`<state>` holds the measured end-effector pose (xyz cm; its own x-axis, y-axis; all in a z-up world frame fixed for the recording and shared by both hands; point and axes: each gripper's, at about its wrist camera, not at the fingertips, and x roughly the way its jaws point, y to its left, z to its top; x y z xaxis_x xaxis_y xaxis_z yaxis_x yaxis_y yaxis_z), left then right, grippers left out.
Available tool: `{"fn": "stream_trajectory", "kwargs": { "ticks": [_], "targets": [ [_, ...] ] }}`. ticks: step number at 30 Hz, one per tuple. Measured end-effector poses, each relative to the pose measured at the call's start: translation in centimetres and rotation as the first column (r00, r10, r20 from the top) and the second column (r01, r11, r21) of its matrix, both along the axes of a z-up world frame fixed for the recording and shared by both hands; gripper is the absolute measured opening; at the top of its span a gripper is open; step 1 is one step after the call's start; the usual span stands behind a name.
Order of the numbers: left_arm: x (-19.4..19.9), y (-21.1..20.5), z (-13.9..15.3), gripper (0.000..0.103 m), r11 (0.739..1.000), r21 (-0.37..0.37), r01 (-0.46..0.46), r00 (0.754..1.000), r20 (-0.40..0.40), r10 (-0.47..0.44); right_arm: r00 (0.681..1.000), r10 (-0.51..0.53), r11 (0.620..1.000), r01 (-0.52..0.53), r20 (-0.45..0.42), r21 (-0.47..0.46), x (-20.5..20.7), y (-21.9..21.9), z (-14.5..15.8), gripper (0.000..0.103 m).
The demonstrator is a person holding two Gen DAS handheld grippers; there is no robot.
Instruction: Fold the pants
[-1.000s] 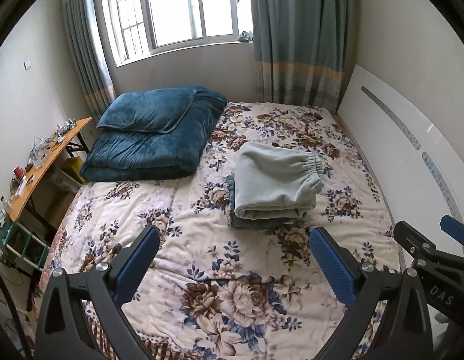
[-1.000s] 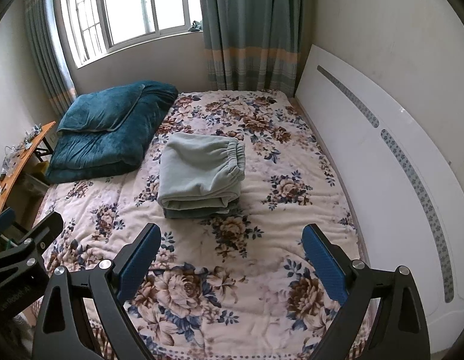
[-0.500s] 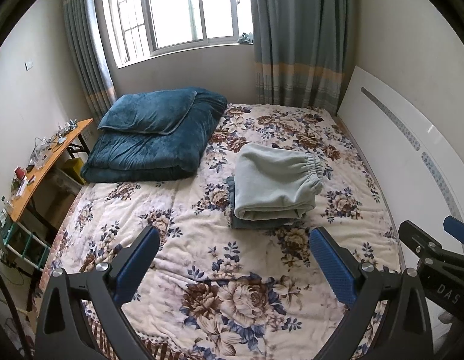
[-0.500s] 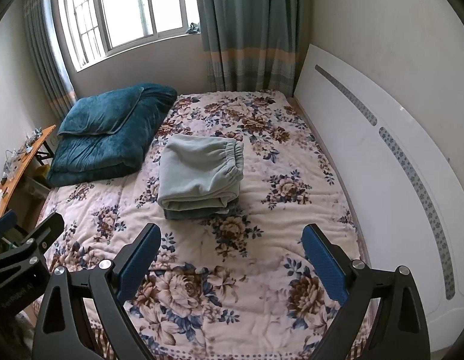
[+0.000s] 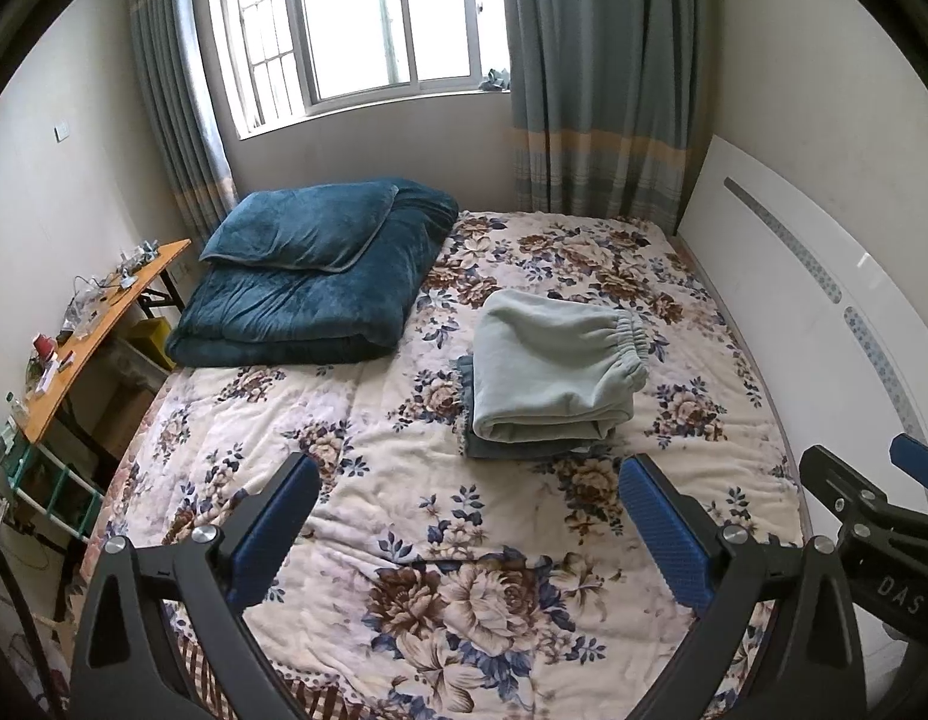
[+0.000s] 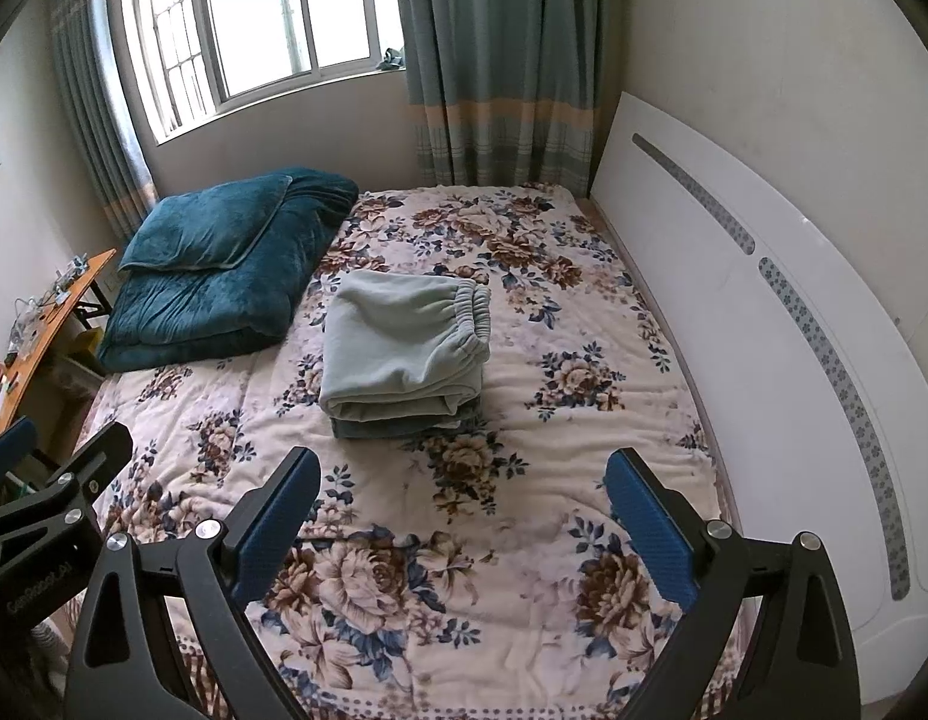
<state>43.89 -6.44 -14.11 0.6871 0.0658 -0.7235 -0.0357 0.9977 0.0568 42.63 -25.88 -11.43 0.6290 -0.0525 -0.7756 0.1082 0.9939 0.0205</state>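
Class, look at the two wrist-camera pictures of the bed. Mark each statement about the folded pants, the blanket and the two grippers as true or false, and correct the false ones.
1. The light green pants lie folded on the floral bedspread. True.
2. The left gripper is clamped on the pants. False: its jaws stand wide open, short of the pants and holding nothing.
3. The pants rest on top of another, darker folded garment. True.
4. The dark teal blanket lies on top of the pants. False: it sits apart, nearer the window.
5. The right gripper is shut. False: it is open and empty.
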Motion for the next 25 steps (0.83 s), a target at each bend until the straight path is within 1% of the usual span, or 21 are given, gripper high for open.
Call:
{"fn": "stream_trajectory", "kwargs": {
  "ticks": [19, 23, 25],
  "targets": [
    [-0.3, 0.8, 0.7, 0.102, 1.0, 0.008, -0.011, 1.0, -0.001, 0.011, 1.0, -0.003, 1.0, 0.003, 0.0, 0.002, -0.1, 0.0, 0.1, 0.098],
    [-0.4, 0.8, 0.7, 0.102, 1.0, 0.008, -0.009, 1.0, 0.007, 0.009, 1.0, -0.004, 1.0, 0.004, 0.002, -0.002, -0.4, 0.0, 0.3, 0.098],
    [-0.6, 1.2, 0.9, 0.102, 1.0, -0.004, -0.01, 1.0, 0.022, 0.01, 1.0, -0.004, 1.0, 0.004, 0.001, -0.001, -0.4, -0.1, 0.2, 0.098]
  ]
}}
